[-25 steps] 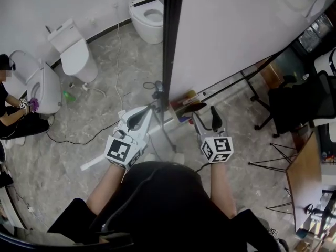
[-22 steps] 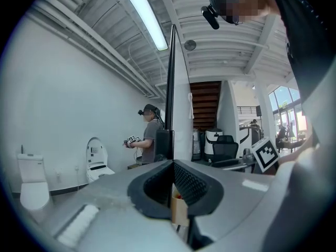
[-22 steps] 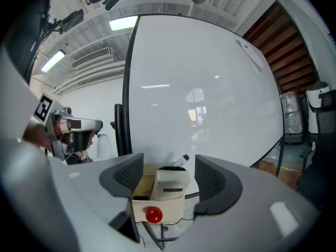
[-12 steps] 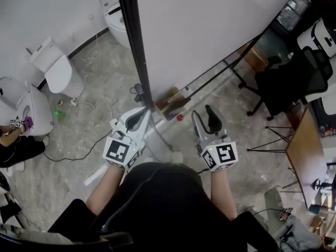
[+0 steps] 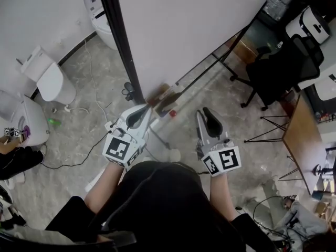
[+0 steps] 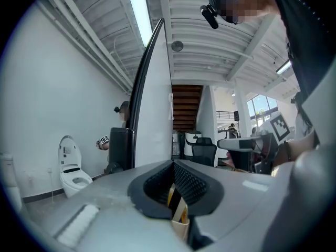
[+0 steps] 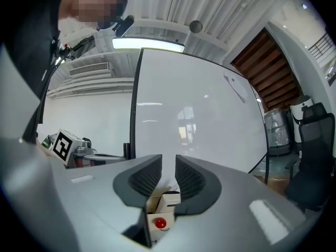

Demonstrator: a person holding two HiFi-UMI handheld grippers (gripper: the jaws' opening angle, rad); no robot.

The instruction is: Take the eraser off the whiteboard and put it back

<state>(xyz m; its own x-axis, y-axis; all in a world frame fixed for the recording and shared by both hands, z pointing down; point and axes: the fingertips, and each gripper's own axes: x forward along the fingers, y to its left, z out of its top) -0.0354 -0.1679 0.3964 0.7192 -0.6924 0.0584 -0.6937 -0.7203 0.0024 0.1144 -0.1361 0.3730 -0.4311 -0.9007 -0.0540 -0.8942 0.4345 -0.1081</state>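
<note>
The whiteboard (image 5: 199, 25) stands upright before me, its black side post (image 5: 118, 41) running down to a tray (image 5: 157, 95) of small things at its lower edge. I cannot pick out the eraser in the head view. In the right gripper view a whitish block with a dark top (image 7: 167, 199) and a red knob (image 7: 159, 223) show low behind the jaws. My right gripper (image 5: 206, 115) points level at the whiteboard (image 7: 199, 114); its jaws have just been closing, a narrow gap stays, nothing between them. My left gripper (image 5: 144, 110) is shut, by the tray's left end.
Toilets (image 5: 47, 80) stand on the marble floor at the left, with a cable (image 5: 89, 67) trailing between them. A crouching person (image 5: 10, 159) is at the far left. A black office chair (image 5: 273, 72) and a wooden table (image 5: 302, 140) are at the right.
The right gripper's jaws have drawn from wide apart to a narrow gap, and it has risen. The left gripper has shifted a little. The whiteboard's post sits further left in the head view.
</note>
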